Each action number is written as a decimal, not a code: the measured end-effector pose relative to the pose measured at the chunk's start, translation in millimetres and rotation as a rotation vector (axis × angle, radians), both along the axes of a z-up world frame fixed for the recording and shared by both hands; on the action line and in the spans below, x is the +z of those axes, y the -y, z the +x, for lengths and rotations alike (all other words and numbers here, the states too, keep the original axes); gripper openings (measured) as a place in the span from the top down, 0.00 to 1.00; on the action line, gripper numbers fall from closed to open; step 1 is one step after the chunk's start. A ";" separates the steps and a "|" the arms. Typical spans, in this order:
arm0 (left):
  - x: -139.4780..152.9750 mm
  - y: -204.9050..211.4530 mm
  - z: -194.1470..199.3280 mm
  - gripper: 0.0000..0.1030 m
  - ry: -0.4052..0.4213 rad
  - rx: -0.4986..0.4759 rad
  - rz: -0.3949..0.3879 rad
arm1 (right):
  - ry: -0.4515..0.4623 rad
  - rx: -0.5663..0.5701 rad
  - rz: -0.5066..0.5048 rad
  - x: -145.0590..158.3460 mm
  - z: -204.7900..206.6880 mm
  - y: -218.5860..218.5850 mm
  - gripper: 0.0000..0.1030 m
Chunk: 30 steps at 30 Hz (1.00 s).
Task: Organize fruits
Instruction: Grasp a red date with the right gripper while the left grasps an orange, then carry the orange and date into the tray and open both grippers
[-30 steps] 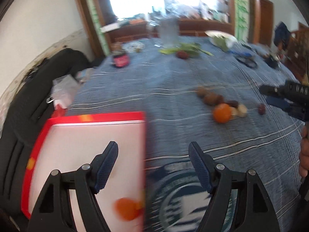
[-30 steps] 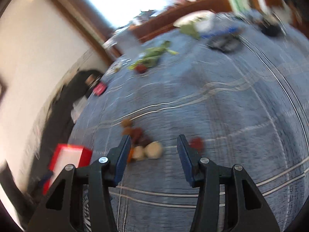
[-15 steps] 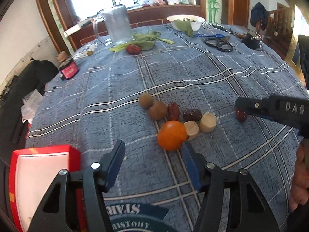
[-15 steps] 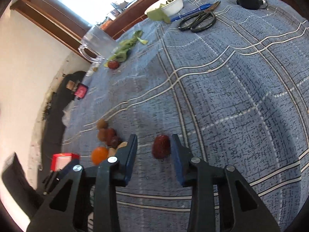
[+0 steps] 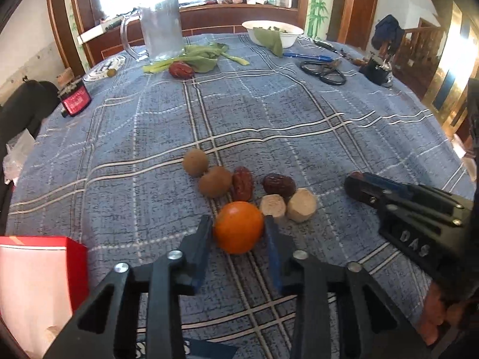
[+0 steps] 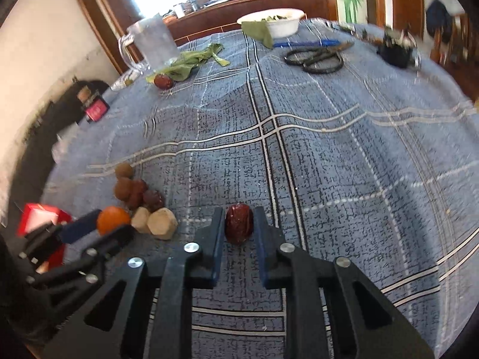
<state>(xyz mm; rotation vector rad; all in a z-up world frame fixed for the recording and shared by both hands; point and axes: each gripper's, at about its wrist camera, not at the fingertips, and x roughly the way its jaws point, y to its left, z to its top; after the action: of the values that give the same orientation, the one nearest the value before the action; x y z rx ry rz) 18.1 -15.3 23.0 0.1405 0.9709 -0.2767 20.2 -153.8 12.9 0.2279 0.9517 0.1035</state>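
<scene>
L tool [image 5: 238, 232] straddles the orange [image 5: 238, 227], fingers at both flanks. Contact looks made or nearly so, but can't tell if it's clamped. R tool [image 6: 239, 224] same story on a lone red date [image 6: 238, 223]: pads hug its sides, grip unconfirmed.

Handling guesses: orange is round, firm, smooth skin, so it may roll or squirt out; take it across the widest part, moderate force. Date is light, wrinkled, a bit soft; pinch across the short axis, gently, or it'll dent.

Rest of the fruit pile sits just behind the orange toward the surface middle: two brown round fruits [image 5: 206, 173], two more dates [image 5: 260, 183], two pale peeled chunks [image 5: 289, 204], several touching. Lifting the orange could nudge them. Red tray [image 5: 36, 269] at the near-left edge, likely the drop spot.

Surface [image 5: 269, 113]: blue plaid cloth, slightly rumpled. Far edge has a glass mug [image 5: 158, 28], greens, bowl [image 5: 272, 31], scissors [image 5: 323, 71]. Room: bright window, wood trim.
</scene>
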 end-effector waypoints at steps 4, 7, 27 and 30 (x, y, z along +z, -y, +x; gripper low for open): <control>-0.4 -4.1 -0.8 0.69 -0.003 0.007 -0.030 | 0.002 -0.007 0.000 -0.3 -1.8 2.4 0.80; 1.3 -7.5 -3.0 0.69 -0.009 0.022 -0.042 | 0.001 -0.037 0.077 0.9 -2.1 13.4 0.80; 69.1 -105.1 -109.6 0.69 0.209 0.180 -0.064 | 0.228 0.104 0.193 38.9 -32.7 -22.2 0.80; 67.6 -147.0 -125.5 0.69 0.211 0.268 -0.049 | 0.241 0.200 0.191 46.0 -44.6 -55.8 0.80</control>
<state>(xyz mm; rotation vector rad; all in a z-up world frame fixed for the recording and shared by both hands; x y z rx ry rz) -107.3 131.7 90.7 -0.0060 0.7625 -0.0377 -24.4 -98.1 58.8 0.2891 0.7223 0.3986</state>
